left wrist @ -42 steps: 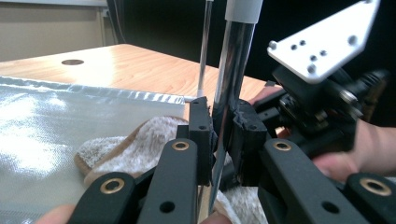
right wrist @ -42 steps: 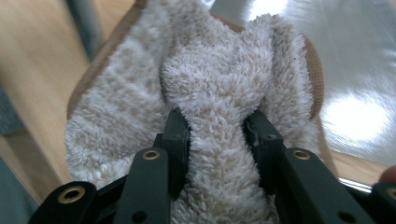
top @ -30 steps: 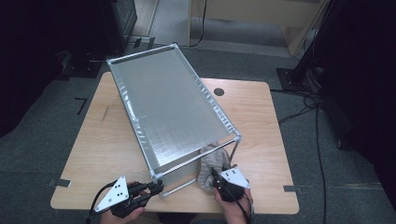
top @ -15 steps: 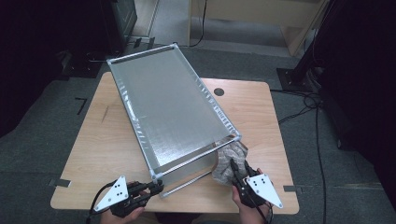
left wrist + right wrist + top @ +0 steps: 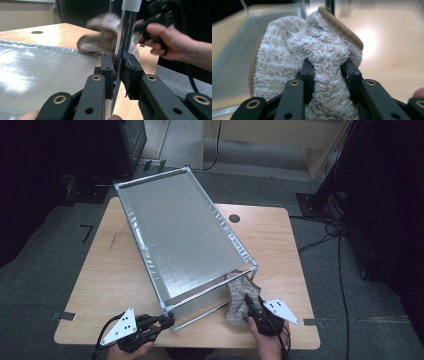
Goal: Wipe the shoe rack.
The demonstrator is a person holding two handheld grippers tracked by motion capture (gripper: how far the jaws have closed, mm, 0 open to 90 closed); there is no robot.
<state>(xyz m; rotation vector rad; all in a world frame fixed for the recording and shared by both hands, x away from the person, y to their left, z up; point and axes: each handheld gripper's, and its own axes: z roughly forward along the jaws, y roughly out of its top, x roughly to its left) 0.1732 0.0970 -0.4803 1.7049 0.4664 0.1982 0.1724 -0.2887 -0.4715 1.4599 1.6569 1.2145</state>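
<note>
A metal-framed rack (image 5: 180, 240) with a silvery mesh top stands tilted on the wooden table (image 5: 95, 270). My left gripper (image 5: 165, 322) is shut on the rack's near corner post (image 5: 125, 37), its pads (image 5: 108, 72) pressing either side of the shiny tube. My right gripper (image 5: 249, 307) is shut on a fluffy beige towel (image 5: 240, 302) with a brown hem (image 5: 342, 25), held bunched just off the rack's near right corner. In the right gripper view the towel (image 5: 312, 57) bulges up between the jaws. In the left gripper view the towel (image 5: 102, 37) and the hand holding it sit behind the post.
A round cable hole (image 5: 234, 219) is in the table's far right part. Cables (image 5: 330, 227) trail on the grey floor at the right. Dark furniture (image 5: 125, 140) stands behind the table.
My right gripper has carried the towel to the right and slightly up, from under the rack's near edge out past its right corner. The left gripper and the rack have stayed put.
</note>
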